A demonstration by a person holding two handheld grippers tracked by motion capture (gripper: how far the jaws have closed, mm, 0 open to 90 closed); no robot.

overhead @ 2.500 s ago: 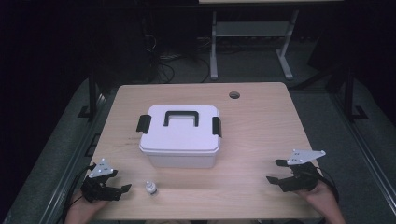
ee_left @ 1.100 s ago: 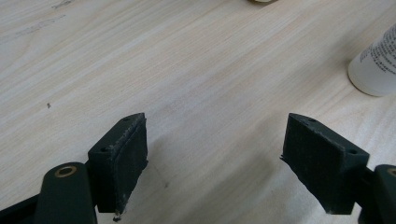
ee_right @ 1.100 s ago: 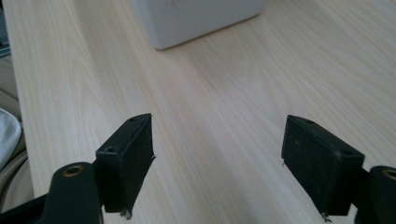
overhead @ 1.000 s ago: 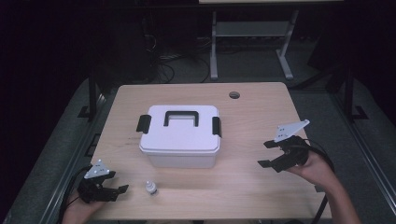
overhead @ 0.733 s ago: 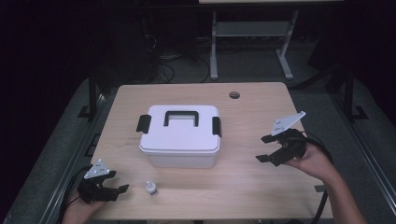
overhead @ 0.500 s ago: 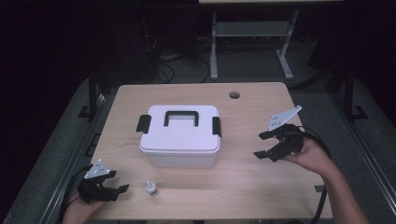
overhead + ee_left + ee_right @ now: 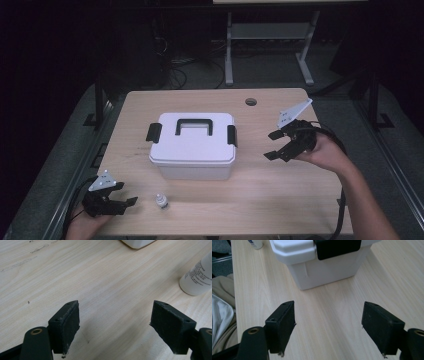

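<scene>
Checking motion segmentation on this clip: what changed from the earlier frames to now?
The right claw moved away from the near right edge of the table, forward and inward toward the white box, and now faces its right black latch, jaws open, holding nothing. Nothing was grasped or released. The left claw, the small bottle and the box stayed put, lid closed.

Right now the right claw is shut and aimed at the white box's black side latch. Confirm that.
Not quite: the right claw is open, jaws wide apart with nothing between them, as the right gripper view shows. It does aim at the white box and its black side latch.
</scene>
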